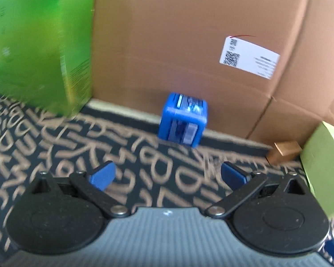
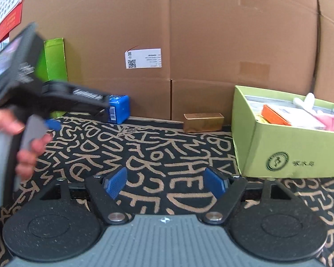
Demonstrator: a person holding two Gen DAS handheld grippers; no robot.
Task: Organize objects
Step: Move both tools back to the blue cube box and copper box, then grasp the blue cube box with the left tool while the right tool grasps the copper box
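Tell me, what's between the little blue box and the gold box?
Nothing: in the right wrist view, only bare patterned rug lies between the blue box and the gold box.

Left gripper (image 1: 168, 174): grey ribbed housing, small white mark at top centre; two black round discs with fine speckle; black link arms on silver pivot screws; blue pads (image 1: 102, 174).
Right gripper (image 2: 165, 181): same build, grey ribbed body, white logo, black discs, silver pivots, blue textured pads (image 2: 116, 183).
Person's hand (image 2: 26, 146) bare, no sleeve visible.
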